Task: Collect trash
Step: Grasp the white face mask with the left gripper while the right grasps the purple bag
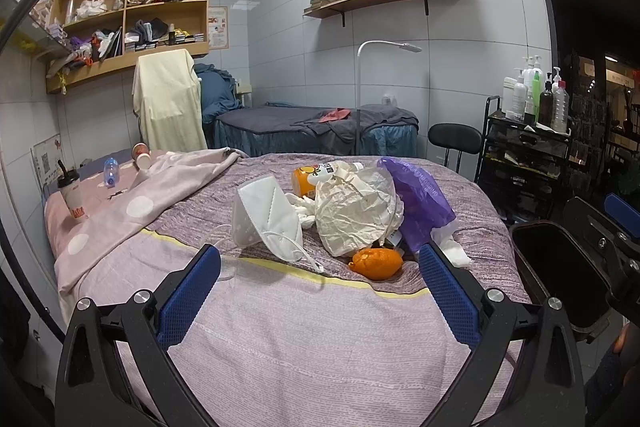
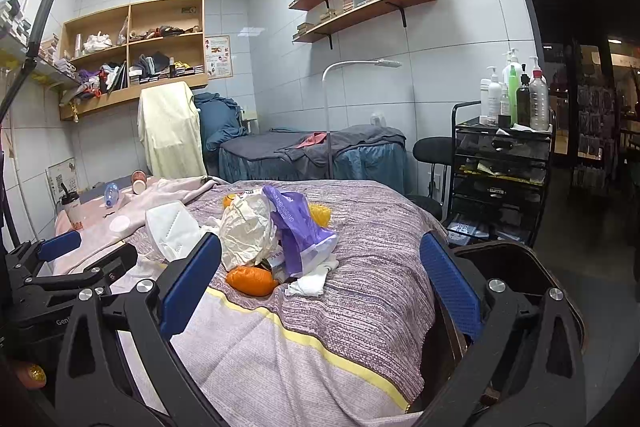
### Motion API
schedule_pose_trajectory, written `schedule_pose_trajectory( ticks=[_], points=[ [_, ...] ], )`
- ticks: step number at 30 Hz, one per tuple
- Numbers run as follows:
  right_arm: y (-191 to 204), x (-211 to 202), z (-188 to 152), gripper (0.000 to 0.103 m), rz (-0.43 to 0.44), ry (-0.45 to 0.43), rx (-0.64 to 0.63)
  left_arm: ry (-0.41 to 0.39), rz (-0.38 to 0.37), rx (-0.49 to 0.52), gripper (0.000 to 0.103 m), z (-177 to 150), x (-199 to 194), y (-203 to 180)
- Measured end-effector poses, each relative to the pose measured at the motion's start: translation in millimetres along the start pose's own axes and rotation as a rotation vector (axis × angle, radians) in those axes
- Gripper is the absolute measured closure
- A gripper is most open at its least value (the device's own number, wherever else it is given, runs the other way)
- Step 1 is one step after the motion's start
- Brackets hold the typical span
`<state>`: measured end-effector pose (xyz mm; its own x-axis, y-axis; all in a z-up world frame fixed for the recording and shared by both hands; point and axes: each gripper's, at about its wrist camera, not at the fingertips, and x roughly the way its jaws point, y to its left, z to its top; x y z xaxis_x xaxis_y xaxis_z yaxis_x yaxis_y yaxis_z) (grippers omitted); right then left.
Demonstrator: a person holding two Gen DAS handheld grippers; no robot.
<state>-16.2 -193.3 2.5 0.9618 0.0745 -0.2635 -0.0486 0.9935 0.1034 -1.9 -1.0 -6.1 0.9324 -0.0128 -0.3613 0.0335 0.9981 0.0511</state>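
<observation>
Left wrist view first: I hold my left gripper [image 1: 318, 279] low over the near end of the bed [image 1: 280, 339], its blue pads spread wide with nothing between them, framing the heap of trash ahead. That heap sits mid-bed: a white face mask [image 1: 268, 217] at the left, a crumpled sheet of cream paper [image 1: 354, 213] in the middle, a purple plastic bag [image 1: 418, 199] draped at the right, an orange peel [image 1: 376, 262] nearest me, and an orange-labelled bottle [image 1: 306, 179] lying behind. White tissue [image 1: 454, 253] pokes out by the right pad. I judge the wide spread suits the mask or paper, both bulky and soft. A dark wooden bin [image 1: 556, 267] waits just off the bed's right edge, close enough for short drops. Farther back on the pink blanket, a drink cup with a straw [image 1: 72, 199], a small clear bottle [image 1: 111, 170] and a tipped paper cup [image 1: 141, 155] lie well apart from the heap. Right wrist view next: my right gripper [image 2: 320, 277] is likewise agape and holds nothing, hanging beside the bin [image 2: 520, 263], whose rim shows behind its right finger, so I read that hand as staying near the drop point. From here the paper [image 2: 248, 227], purple bag [image 2: 298, 227] and peel [image 2: 252, 279] overlap, and my left gripper [image 2: 90, 257] shows at the left edge.
</observation>
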Motion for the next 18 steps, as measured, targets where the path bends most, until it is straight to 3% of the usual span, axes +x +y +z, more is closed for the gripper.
schedule_pose_trajectory(
  ticks=[5, 12, 18],
  points=[
    [-2, 11, -3, 0.005, 0.006, 0.048, -0.005, 0.041, -0.006, 0.011, 0.006, -7, 10, 3],
    [-5, 62, -15, 0.005, 0.084, 0.276, -0.017, 0.207, -0.049, -0.013, 0.006, -29, 42, 20],
    [-8, 110, -17, 0.005, 0.161, 0.409, 0.029, 0.261, -0.074, -0.024, 0.006, -25, 60, 38]
  ],
)
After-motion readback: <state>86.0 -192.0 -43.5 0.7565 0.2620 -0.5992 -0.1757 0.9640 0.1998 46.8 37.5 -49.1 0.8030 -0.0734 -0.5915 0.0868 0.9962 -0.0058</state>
